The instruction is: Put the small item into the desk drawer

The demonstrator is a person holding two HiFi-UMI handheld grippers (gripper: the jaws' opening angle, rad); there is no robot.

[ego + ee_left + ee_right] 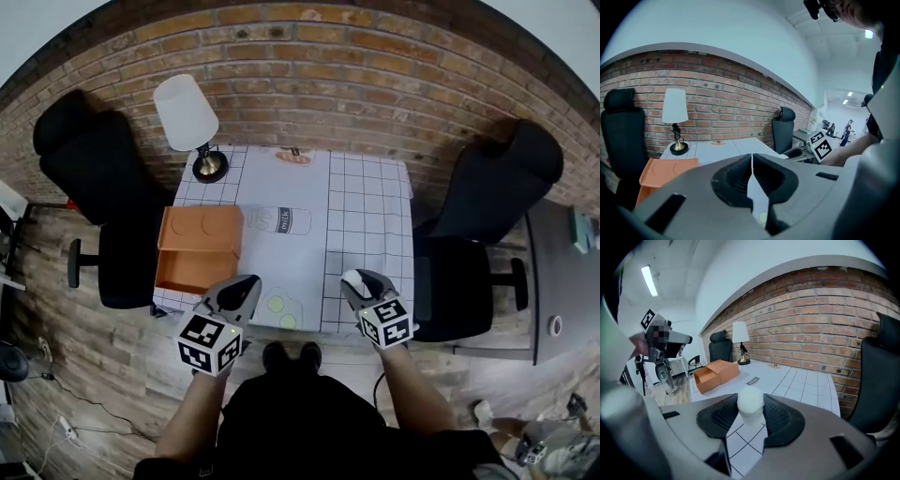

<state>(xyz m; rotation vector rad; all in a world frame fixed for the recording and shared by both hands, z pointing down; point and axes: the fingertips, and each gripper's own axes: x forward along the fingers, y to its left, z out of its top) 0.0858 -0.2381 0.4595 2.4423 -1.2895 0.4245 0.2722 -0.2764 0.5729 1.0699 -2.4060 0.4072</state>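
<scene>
By the brick wall [281,47], the white squared table [375,206] holds an orange drawer [192,270] at left; right gripper [360,281] pinches a round white item [750,401], left gripper [752,173] closed, empty.

A table [366,216] under a white gridded cloth stands against a brick wall [300,47]. The left black chair [103,178] and the right black chair [487,216] flank it, and a white-shaded lamp [187,117] stands at its far left corner. An orange desk drawer [192,267] sits at the table's left edge, pulled open toward the near edge. The left gripper [246,287] hovers over the near left corner just beside that drawer, while the right gripper [358,281], over the near right part of the cloth, has a small white item [353,277] between its jaws.
</scene>
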